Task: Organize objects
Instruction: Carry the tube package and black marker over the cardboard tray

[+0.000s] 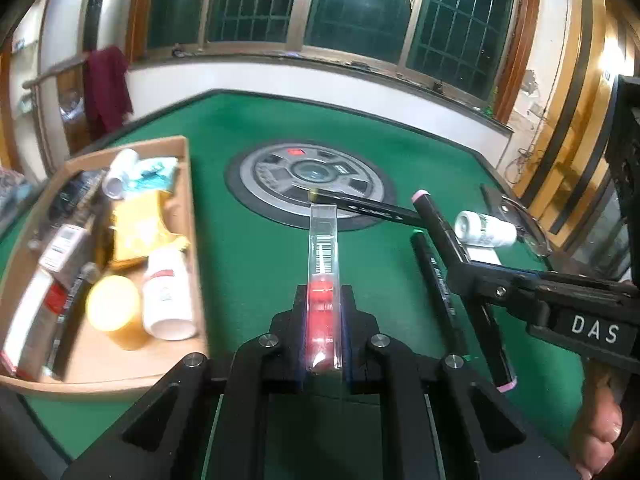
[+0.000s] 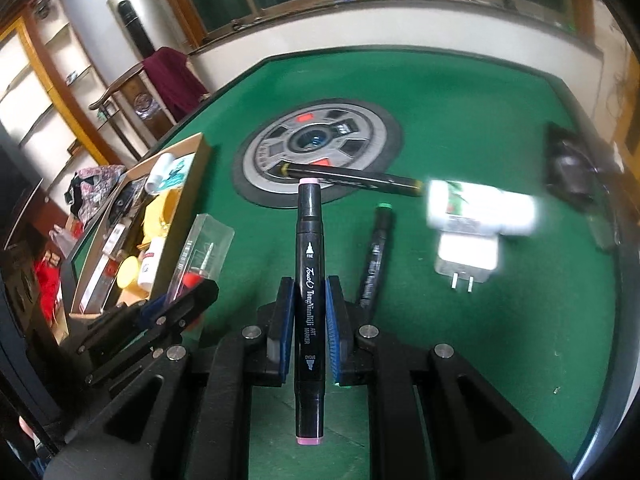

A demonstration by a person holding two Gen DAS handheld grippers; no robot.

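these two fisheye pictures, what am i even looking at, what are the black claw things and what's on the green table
No robot: a person holds a two-finger claw in each hand, each carrying a camera that looks along its fingers. The left-hand view shows the left claw shut on a clear plastic case with a red item inside. The right-hand view shows the right claw shut on a black pink-capped art marker. On the green felt table lie two more black markers, a white bottle, a white plug adapter and a cardboard tray of clutter.

A lived-in home room: a green felt mahjong table (image 1: 248, 248) with a central dice hub (image 1: 310, 178) fills mid-frame, barred windows (image 1: 360, 4) run along the top, and wooden shelves (image 2: 44, 80) stand at upper left.
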